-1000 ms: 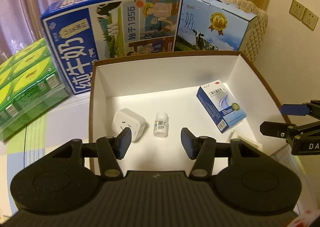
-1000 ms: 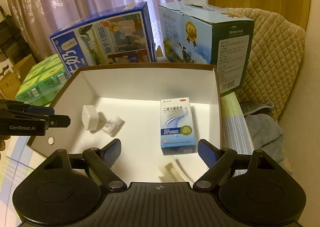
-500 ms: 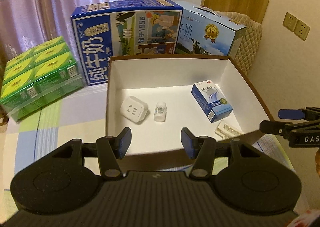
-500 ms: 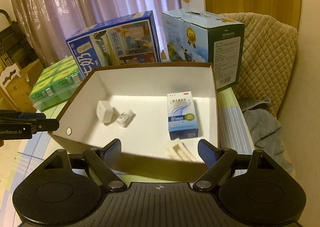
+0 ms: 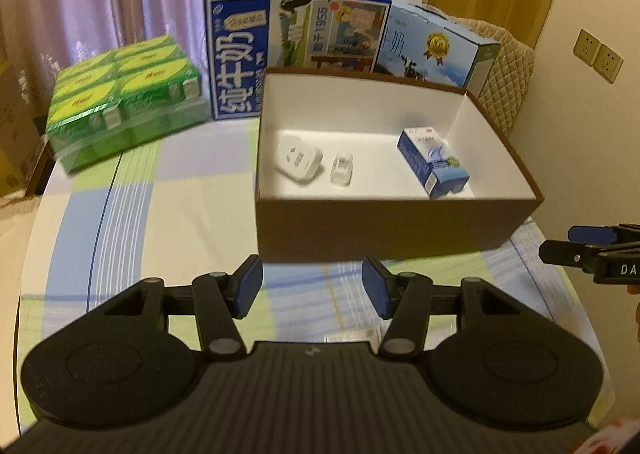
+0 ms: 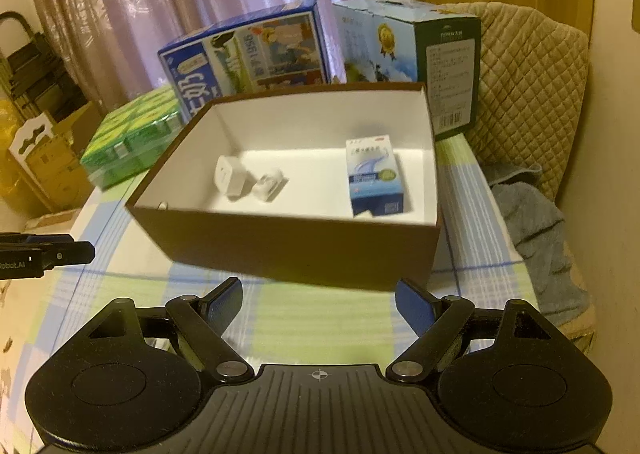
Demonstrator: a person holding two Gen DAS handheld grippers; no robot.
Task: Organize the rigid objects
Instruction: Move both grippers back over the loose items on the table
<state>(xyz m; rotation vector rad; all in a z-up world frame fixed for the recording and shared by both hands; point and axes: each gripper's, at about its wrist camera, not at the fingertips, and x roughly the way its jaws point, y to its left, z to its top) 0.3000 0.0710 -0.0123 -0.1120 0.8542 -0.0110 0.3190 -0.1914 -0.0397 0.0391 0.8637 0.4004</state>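
A brown cardboard box with a white inside stands on the checked tablecloth. Inside it lie a white plug adapter, a small white bottle on its side and a blue-and-white medicine carton. The same box holds the adapter, bottle and carton in the right wrist view. My left gripper hangs open in front of the box's near wall, nothing between its fingers. My right gripper is open wider, also empty, short of the box.
Behind the box stand a dark blue milk carton case and a light blue one. A green shrink-wrapped pack lies at the left. A quilted chair back and grey cloth sit to the right. Cardboard boxes stand beside the table.
Both grippers have drawn back from over the box to in front of its near wall. The box and its contents look smaller and farther; the flat pale piece near its front wall is now hidden.
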